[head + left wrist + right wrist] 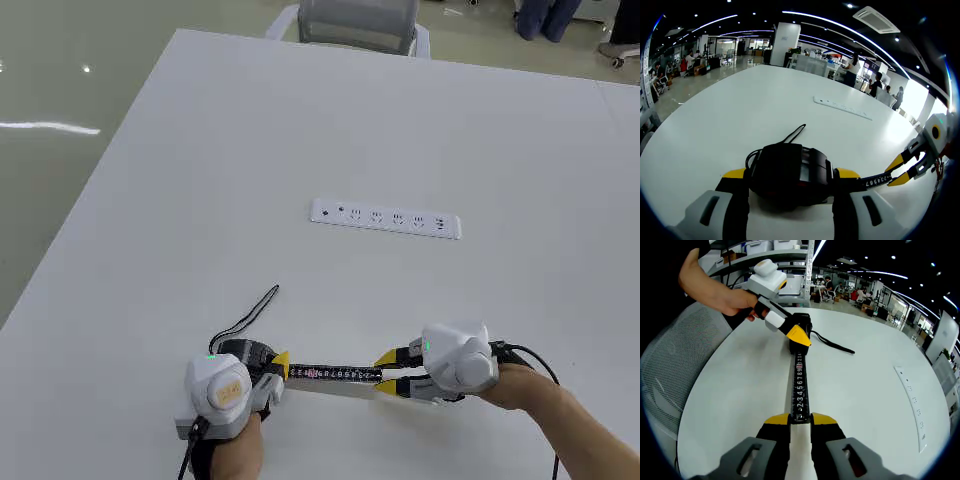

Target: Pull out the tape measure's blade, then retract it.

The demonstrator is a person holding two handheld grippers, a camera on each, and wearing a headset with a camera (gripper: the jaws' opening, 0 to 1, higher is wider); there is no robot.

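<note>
While the left gripper [790, 176] is clamping the tape measure's black case [246, 354] to anchor it on the white table [300, 150], the right gripper [800, 419] is holding the blade [799, 380] stretched out from it
Both pairs of jaws are gripping: the left 2 are squeezing the case by its flanks, so it is sitting squarely between them, and the right 2 are standing narrow, pinching the blade's free end, so the numbered strip is running straight between the grippers, low over the table. Judging by the short length showing, the pull is looking only partly done
</note>
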